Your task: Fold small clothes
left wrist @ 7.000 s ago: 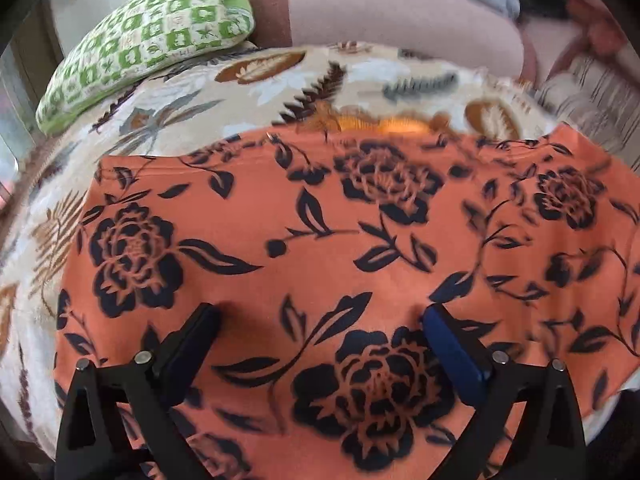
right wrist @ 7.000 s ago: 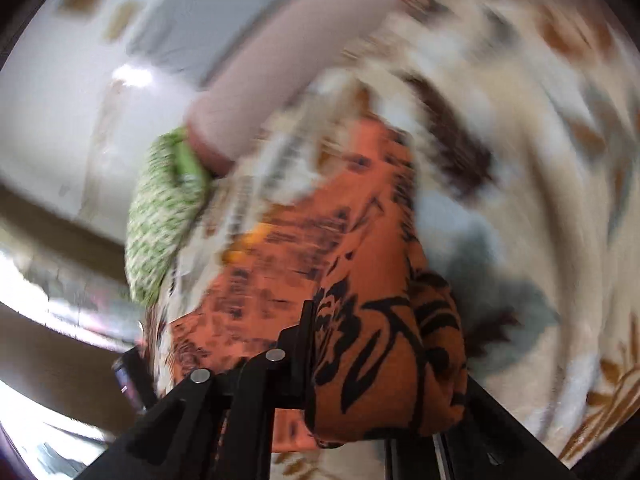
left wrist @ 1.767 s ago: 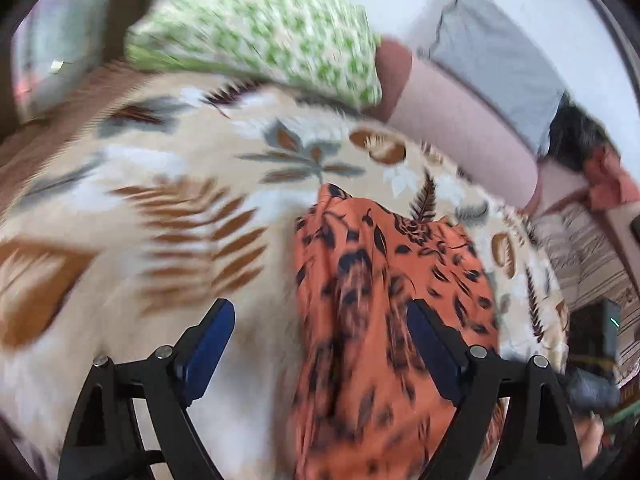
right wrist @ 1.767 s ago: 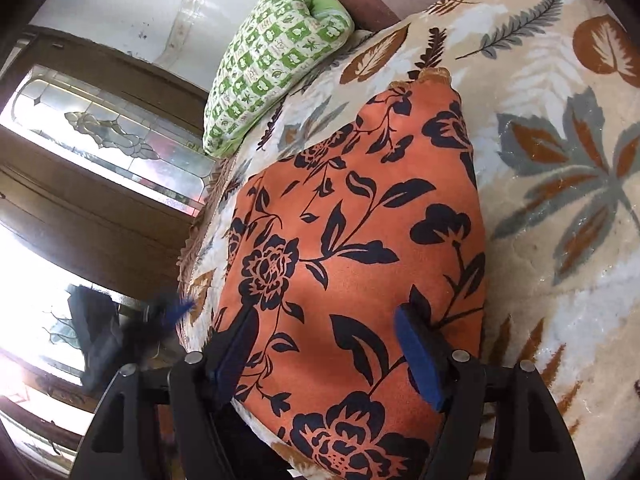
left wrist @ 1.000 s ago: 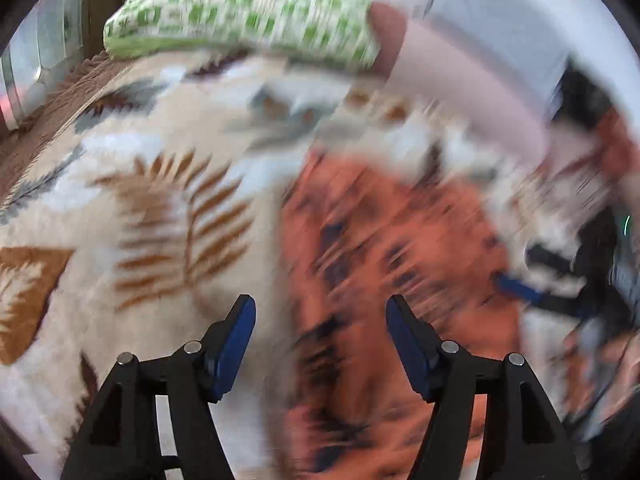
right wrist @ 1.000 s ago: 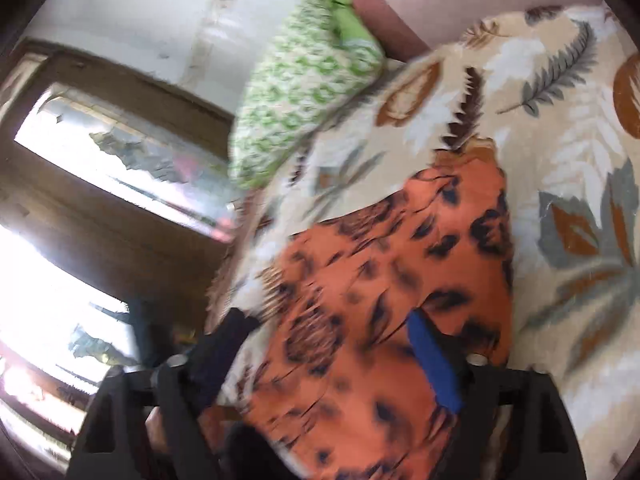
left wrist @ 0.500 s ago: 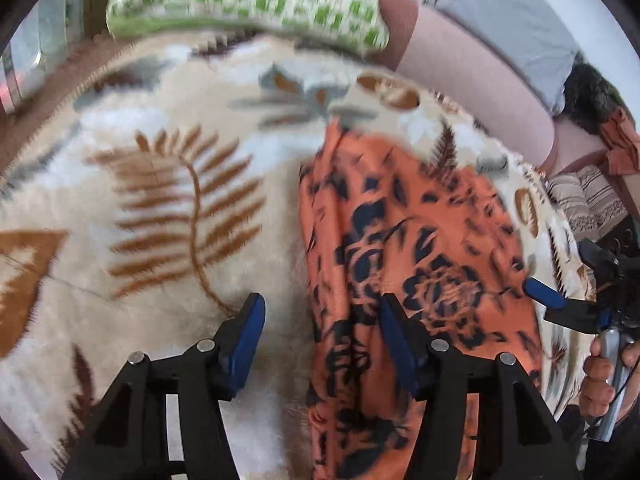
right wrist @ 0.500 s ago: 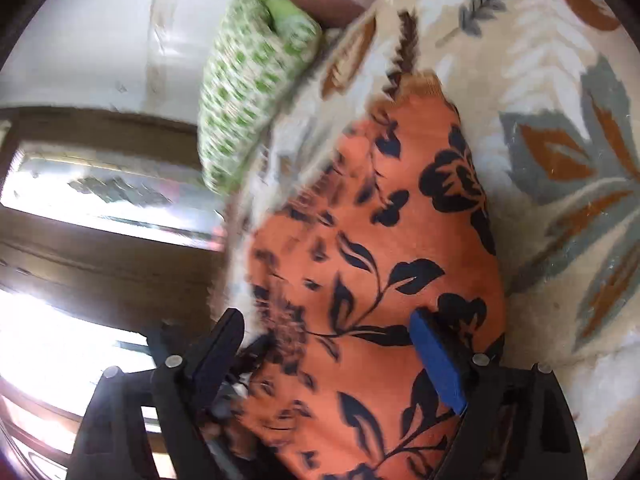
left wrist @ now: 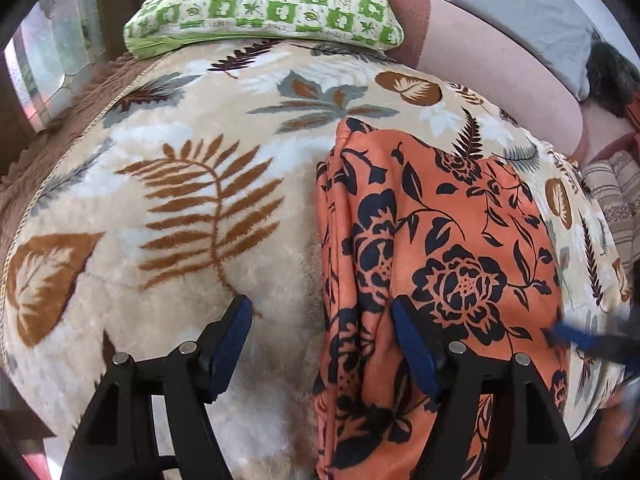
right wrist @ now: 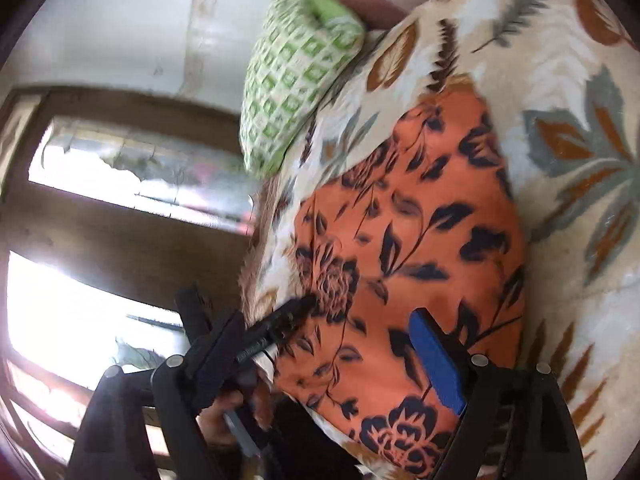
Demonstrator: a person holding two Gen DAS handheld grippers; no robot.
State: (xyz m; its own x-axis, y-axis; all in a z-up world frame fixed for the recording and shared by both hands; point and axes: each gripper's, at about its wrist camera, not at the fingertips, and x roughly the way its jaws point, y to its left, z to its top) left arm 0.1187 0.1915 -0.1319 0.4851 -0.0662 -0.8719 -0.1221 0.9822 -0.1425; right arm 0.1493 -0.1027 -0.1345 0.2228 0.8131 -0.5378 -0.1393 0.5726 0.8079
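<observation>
Both hand-held grippers stand released, gripping nothing. Seen from its own wrist camera, the left hand-held gripper (left wrist: 322, 330) has its blue-padded fingers (left wrist: 230, 344) spread wide across the left, layered edge of the folded orange floral garment (left wrist: 436, 264): one finger is over bare blanket, the other over the cloth. The right hand-held gripper (right wrist: 360, 344) is likewise spread, its blue-padded finger (right wrist: 438, 364) over the near part of the same garment; its other finger is dark and blurred at the garment's left edge.

The garment, orange with dark navy roses and leaves, lies folded into a long narrow shape on a cream fleece blanket (left wrist: 192, 200) printed with brown ferns and grey leaves, which covers a bed. In the left wrist view the stacked layers show along the garment's left side, and the blurred tip of the right hand-held gripper enters at its right edge.

A green-and-white checked pillow (left wrist: 264, 4) rests at the far end of the blanket, well apart from the garment, with a pink bolster (left wrist: 492, 64) beside it. A wood-framed window (right wrist: 136, 184) shows in the right wrist view.
</observation>
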